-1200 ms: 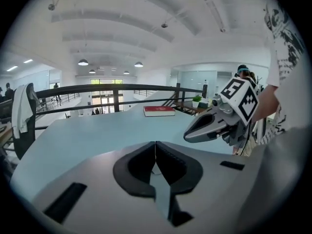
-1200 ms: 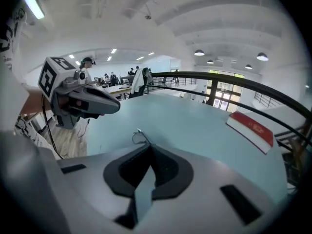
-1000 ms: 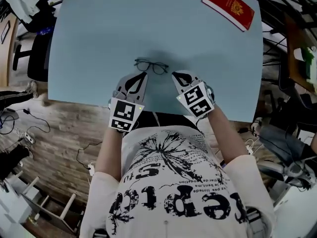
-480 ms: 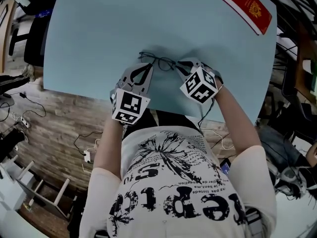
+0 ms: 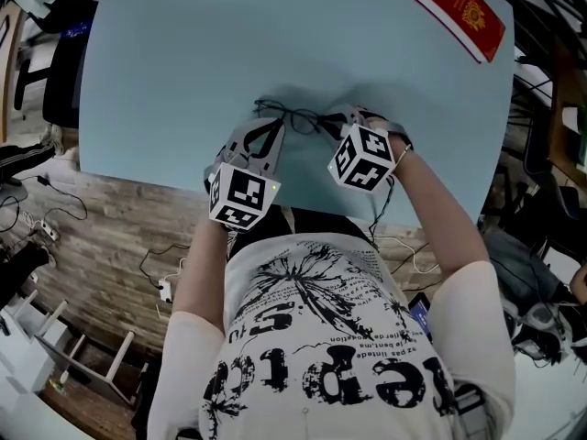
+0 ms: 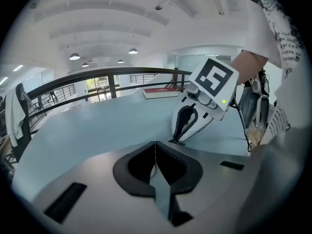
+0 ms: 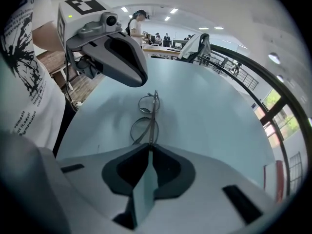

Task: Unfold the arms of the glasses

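Observation:
Thin black-rimmed glasses (image 5: pixel 292 115) lie on the pale blue table (image 5: pixel 183 53) with their arms folded. In the right gripper view the glasses (image 7: pixel 146 115) run straight away from my right gripper (image 7: pixel 150 145). Its jaws are shut, and the near end of the frame goes in between their tips. My left gripper (image 5: pixel 273 125) is shut with nothing between its jaws (image 6: pixel 155 144). It hangs just above the far end of the glasses, and its body (image 7: pixel 117 57) shows in the right gripper view. The left gripper view does not show the glasses.
A red book (image 5: pixel 457 12) lies at the table's far right corner. Chairs and cables stand on the wooden floor (image 5: pixel 119 236) round the table. The person's torso is close to the near edge.
Both grippers have come down and forward to the glasses. The right one has rolled, and its tips now meet the right end of the frame.

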